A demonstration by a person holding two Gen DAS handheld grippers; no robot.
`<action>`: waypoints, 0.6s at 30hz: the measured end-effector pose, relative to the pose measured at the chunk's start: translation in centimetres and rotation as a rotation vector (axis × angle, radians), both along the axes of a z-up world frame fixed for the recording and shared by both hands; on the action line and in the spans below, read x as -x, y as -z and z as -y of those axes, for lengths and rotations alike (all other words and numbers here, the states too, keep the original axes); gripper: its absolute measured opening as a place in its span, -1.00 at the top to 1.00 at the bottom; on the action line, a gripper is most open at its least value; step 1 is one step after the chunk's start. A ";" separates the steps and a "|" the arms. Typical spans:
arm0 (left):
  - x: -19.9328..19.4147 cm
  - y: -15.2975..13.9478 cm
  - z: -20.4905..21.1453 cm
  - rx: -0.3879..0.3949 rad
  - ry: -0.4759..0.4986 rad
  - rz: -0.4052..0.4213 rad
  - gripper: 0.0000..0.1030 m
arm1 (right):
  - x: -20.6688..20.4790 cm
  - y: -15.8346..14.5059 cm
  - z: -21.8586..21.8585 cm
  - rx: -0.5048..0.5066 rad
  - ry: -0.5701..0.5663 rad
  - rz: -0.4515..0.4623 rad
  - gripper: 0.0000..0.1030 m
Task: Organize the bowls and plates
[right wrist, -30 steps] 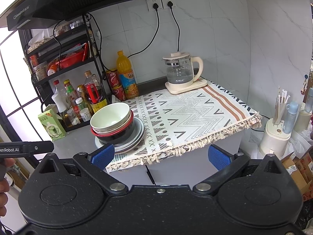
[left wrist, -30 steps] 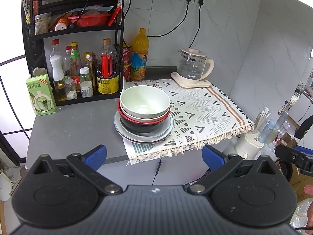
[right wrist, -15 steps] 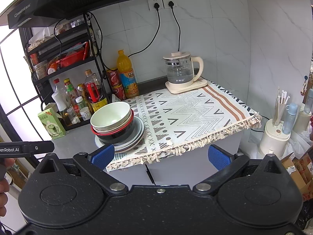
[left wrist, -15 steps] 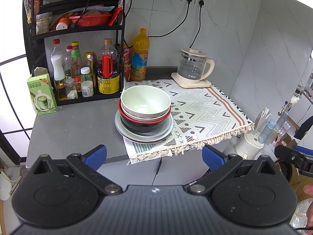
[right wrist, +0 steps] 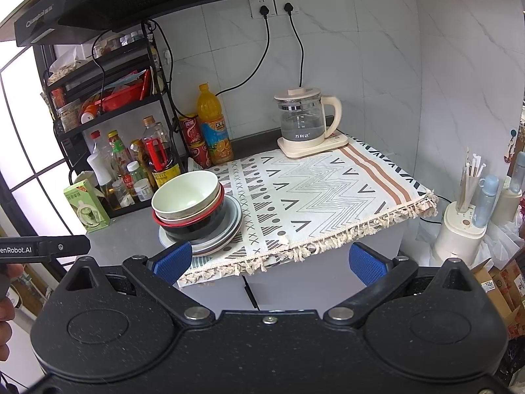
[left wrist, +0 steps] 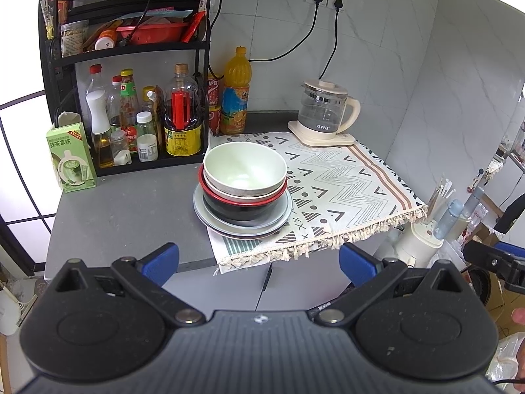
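Note:
One stack of dishes stands at the left edge of the patterned cloth [left wrist: 344,177]. A pale green bowl [left wrist: 244,165] [right wrist: 185,193] is on top, nested in a red-rimmed black bowl [left wrist: 242,208] [right wrist: 197,223], which rests on grey plates [left wrist: 203,211] [right wrist: 234,216]. My left gripper [left wrist: 259,259] is open and empty, held back in front of the counter edge below the stack. My right gripper [right wrist: 269,259] is open and empty too, off the counter's front, with its left fingertip [right wrist: 172,261] overlapping the plates in the right wrist view.
A black rack [left wrist: 128,49] with bottles [left wrist: 182,118] stands at the back left, a green carton [left wrist: 70,161] beside it. An orange juice bottle [left wrist: 234,95] and a glass kettle [left wrist: 325,111] line the wall. A white holder [right wrist: 462,229] stands low right. Bare grey counter [left wrist: 131,210] lies left of the stack.
Both views have shifted only slightly; the dish stack sits a touch lower in the left wrist view. Nothing was taken hold of or let go.

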State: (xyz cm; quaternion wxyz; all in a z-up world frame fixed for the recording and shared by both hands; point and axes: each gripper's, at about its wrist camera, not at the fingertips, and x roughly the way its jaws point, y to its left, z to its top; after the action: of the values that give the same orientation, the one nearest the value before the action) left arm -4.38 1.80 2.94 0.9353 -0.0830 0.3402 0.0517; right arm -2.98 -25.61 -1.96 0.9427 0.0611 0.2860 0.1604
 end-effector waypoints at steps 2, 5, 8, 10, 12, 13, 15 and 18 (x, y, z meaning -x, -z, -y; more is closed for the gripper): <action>0.1 0.0 0.0 0.001 -0.001 0.000 -0.99 | 0.0 0.0 0.0 0.001 -0.002 0.000 -1.00; 0.1 0.0 0.0 -0.001 0.001 0.001 -0.99 | 0.0 -0.1 0.0 0.002 -0.004 -0.001 -1.00; 0.1 0.0 0.0 0.001 -0.004 0.000 -0.99 | 0.1 -0.1 0.1 0.002 -0.004 0.000 -1.00; 0.2 0.1 -0.1 0.002 -0.004 -0.002 -0.99 | 0.1 -0.1 0.1 0.002 -0.005 -0.001 -1.00; 0.3 0.1 -0.1 0.001 0.000 -0.003 -0.99 | 0.1 -0.1 0.1 0.003 -0.005 0.000 -1.00; 0.3 0.1 0.0 0.000 0.002 -0.002 -0.99 | 0.1 -0.1 0.0 0.003 -0.005 0.000 -1.00; 0.3 0.1 0.0 0.001 0.003 -0.003 -0.99 | 0.1 -0.1 0.0 0.003 -0.004 -0.001 -1.00; 0.3 0.1 0.0 0.000 0.007 -0.001 -0.99 | 0.1 -0.2 0.0 0.007 -0.004 -0.004 -1.00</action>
State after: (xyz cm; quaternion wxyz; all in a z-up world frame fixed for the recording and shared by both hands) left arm -4.64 1.84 2.80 0.9352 -0.0819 0.3410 0.0484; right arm -3.11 -25.62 -1.81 0.9421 0.0578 0.2883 0.1610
